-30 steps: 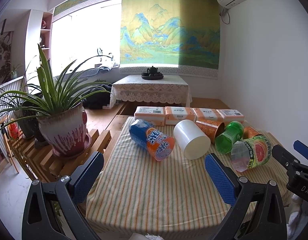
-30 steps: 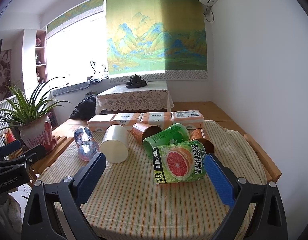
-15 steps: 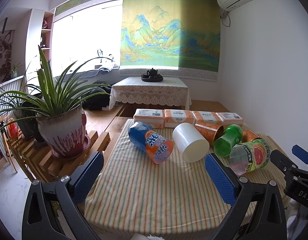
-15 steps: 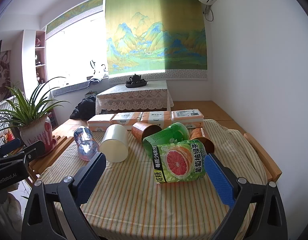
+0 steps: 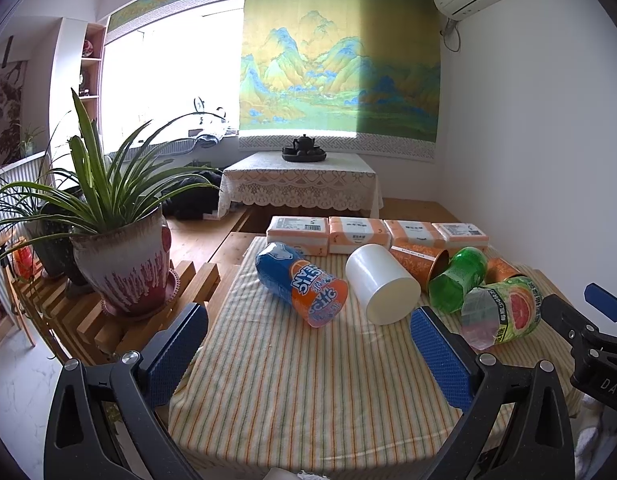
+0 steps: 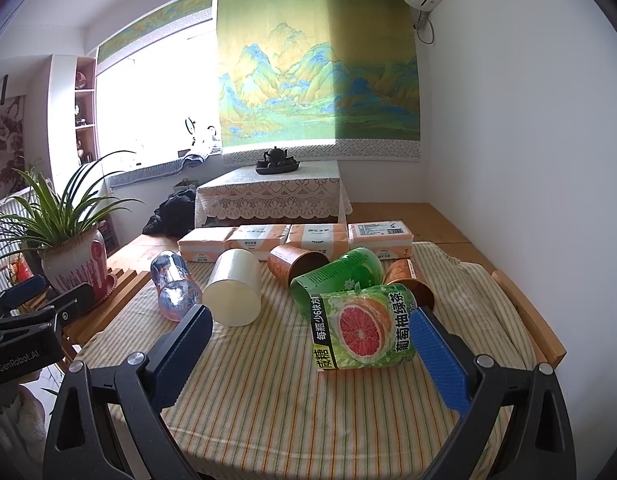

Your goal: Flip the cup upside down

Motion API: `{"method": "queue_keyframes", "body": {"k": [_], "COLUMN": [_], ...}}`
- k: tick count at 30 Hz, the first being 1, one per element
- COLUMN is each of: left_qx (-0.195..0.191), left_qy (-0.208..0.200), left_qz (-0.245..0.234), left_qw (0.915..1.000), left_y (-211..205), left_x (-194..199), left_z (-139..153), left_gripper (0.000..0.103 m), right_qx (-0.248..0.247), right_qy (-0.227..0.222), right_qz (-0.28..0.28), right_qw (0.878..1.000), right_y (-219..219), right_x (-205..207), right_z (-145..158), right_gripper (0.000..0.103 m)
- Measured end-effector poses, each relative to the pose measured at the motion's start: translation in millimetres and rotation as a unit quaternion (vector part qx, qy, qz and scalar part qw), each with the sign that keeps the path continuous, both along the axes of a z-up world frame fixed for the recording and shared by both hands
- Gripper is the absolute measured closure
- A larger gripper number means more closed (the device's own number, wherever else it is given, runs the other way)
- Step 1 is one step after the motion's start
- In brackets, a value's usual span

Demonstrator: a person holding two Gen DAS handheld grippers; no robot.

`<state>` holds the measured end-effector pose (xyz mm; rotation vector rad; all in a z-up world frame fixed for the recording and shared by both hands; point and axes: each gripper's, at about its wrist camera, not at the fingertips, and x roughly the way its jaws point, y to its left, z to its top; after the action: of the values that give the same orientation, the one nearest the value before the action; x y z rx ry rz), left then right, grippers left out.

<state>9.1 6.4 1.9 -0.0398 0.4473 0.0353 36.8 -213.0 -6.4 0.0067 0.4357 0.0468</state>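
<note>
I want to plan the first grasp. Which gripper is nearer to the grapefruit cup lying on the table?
Right. The right gripper has the grapefruit cup just ahead, beside its right finger. The left gripper sits left of it, with the cup off to its right.

right claw (image 6: 306, 346) open, empty | grapefruit cup (image 6: 362, 326) lying sideways | striped cloth (image 6: 268, 400)

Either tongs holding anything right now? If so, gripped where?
Nothing held. Left tongs and right tongs are both open, short of the cups lying on the striped cloth.
</note>
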Motion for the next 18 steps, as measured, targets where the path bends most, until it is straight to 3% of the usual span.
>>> {"method": "queue_keyframes", "body": {"k": [10,18], "left_qx": [0.002,0.001], "left_qy": [0.008,0.016], "left_qz": [-0.006,-0.01], "left_qw": [0.9999,0.9998], "left_y": [-0.8,0.0], "left_x": [11.4,28.5], "left_z": [-4.1,-10.5], "left_gripper": [0.0,0.0], "right_qx": [0.0,0.008], "right_qy": [0.009,0.037], "right_qz": [0.01,0.056], "right_qw": [1.0,0.998], "right_y": [1.7,5.4], "right_x": [9.9,33.3], "right_z": [-0.9,9.4], "right_gripper": [0.006,0.006]}}
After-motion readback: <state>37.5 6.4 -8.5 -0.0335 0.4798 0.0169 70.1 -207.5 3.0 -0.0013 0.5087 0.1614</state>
